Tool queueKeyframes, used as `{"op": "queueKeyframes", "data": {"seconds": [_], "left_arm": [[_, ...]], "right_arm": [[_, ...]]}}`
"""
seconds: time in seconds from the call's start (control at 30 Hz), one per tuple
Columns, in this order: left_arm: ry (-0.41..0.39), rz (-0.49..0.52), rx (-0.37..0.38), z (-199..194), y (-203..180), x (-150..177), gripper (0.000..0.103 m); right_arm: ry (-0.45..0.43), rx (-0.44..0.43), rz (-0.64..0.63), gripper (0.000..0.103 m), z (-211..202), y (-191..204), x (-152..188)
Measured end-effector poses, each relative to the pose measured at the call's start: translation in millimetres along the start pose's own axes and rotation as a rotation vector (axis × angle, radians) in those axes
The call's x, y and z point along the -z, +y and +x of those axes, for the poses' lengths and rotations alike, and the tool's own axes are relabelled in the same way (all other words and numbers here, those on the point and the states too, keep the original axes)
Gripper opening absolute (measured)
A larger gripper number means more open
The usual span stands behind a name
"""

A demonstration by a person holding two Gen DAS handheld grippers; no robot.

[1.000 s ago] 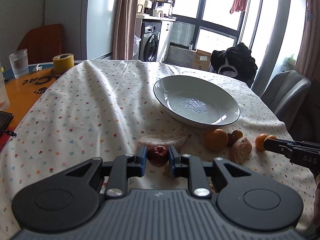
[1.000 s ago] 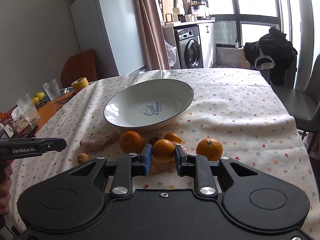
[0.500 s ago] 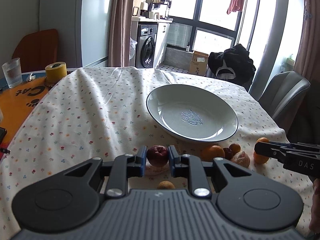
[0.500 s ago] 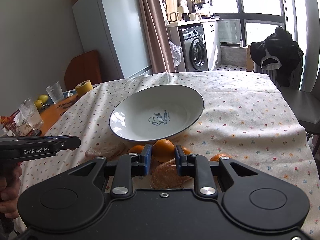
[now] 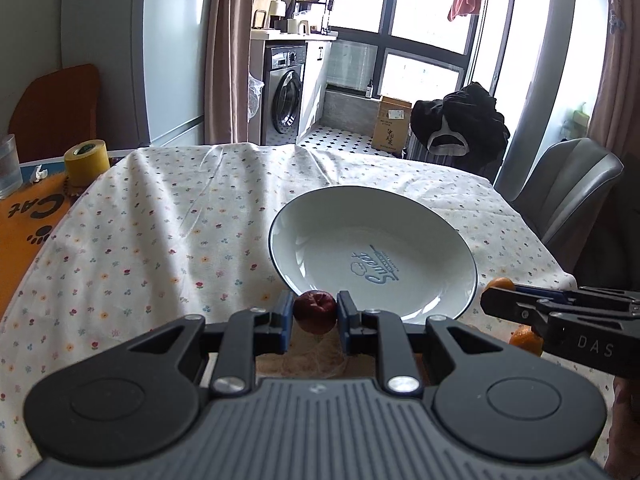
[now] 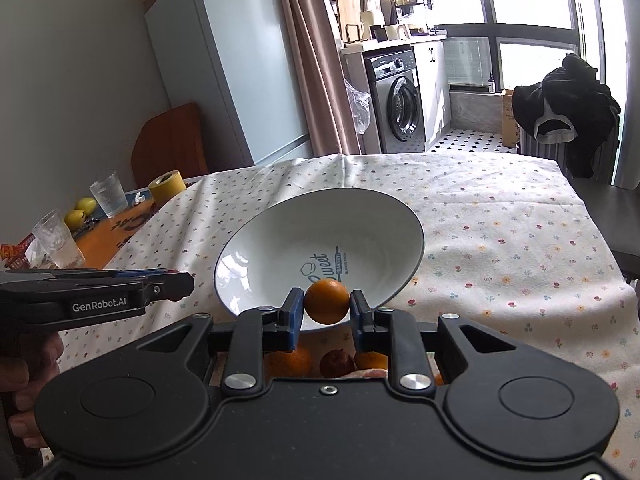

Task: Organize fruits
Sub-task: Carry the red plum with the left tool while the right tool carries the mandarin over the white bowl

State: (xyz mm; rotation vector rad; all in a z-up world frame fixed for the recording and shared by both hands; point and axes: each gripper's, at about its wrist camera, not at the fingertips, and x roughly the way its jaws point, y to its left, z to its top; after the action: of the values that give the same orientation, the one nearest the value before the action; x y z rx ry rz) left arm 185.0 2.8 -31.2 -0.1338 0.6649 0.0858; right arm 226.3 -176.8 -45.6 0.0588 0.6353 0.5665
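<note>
A dark red fruit [image 5: 315,311] is clamped in my left gripper [image 5: 315,314], held above the cloth at the near rim of the white plate [image 5: 420,220]. My right gripper [image 6: 326,307] is shut on a small orange [image 6: 327,301], which hangs over the near edge of the same plate [image 6: 260,248]. The plate holds nothing. In the right wrist view an orange [image 6: 289,361], a dark red fruit [image 6: 335,363] and another orange [image 6: 371,360] lie on the cloth under the fingers. The right gripper's tip [image 5: 494,300] also shows in the left wrist view, with an orange [image 5: 525,340] below it.
A floral cloth [image 5: 160,232] covers the table. At the left edge stand a yellow tape roll [image 5: 87,157], drinking glasses [image 6: 109,193] and two lemons [image 6: 80,212] on an orange mat. A grey chair [image 5: 568,184] sits at the far right. A netted item [image 5: 308,364] lies under my left gripper.
Both grippers rose from the cloth with their fruit and moved forward to the plate's near rim. The fruit left on the cloth has slipped below the fingers.
</note>
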Motion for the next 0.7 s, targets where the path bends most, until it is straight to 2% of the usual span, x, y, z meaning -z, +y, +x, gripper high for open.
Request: {"op": "queueKeyframes", "data": {"seconds": [0.37,0.7], "left_arm": [[0.044,0.004,0.023,38.6,-8.4,-7.1,0.021],[0.076,0.005,0.05,59.0,-14.8,-5.1,0.022]], "right_arm": [[0.039,-0.017,0.012,0.023,28.5,-6.8,-2.2],[0.052,-0.015,0.016,0.023,38.3,-8.8,-1.8]]}}
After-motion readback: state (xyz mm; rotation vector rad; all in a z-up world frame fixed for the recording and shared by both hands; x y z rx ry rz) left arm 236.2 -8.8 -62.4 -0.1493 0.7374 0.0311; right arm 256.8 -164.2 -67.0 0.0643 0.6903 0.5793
